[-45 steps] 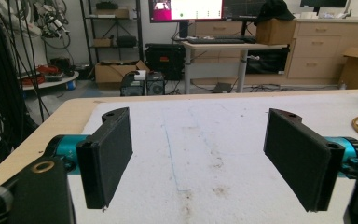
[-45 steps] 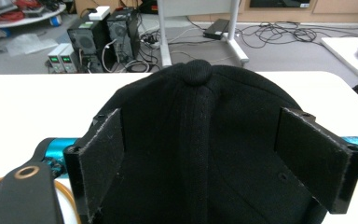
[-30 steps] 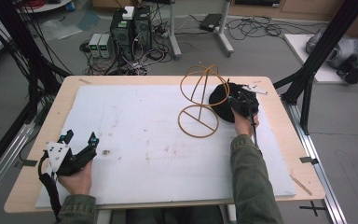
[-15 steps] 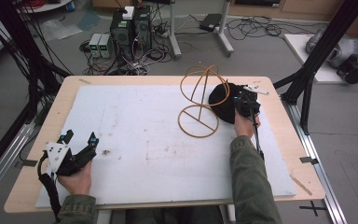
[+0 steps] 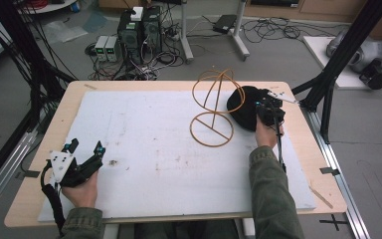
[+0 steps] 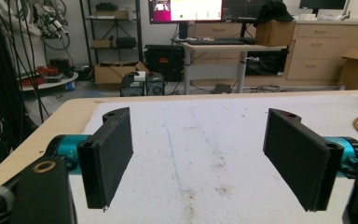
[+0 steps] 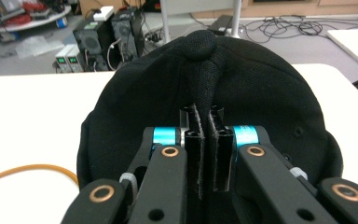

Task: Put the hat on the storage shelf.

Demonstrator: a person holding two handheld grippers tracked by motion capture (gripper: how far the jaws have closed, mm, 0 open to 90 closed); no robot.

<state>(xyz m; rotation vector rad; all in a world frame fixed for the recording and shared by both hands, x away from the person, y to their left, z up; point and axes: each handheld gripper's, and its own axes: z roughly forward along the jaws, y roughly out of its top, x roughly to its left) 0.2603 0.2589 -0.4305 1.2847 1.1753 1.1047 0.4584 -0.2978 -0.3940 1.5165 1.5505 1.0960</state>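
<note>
Right gripper view shows the right gripper (image 7: 204,140) pinching a fold of the black cap (image 7: 261,93), its jaws just squeezed together on the cloth. The cap sits at the table's (image 5: 45,149) far right, touching the wire stand (image 5: 214,107). The left gripper (image 6: 200,158) rests spread wide, holding nothing.

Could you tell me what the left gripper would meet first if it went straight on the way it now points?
Probably nothing: ahead of the open left gripper lies bare white mat up to the table's far edge, though its height above the mat is unclear.

Prob. lab: floor PCs (image 5: 140,30), loose cables (image 5: 273,27).
</note>
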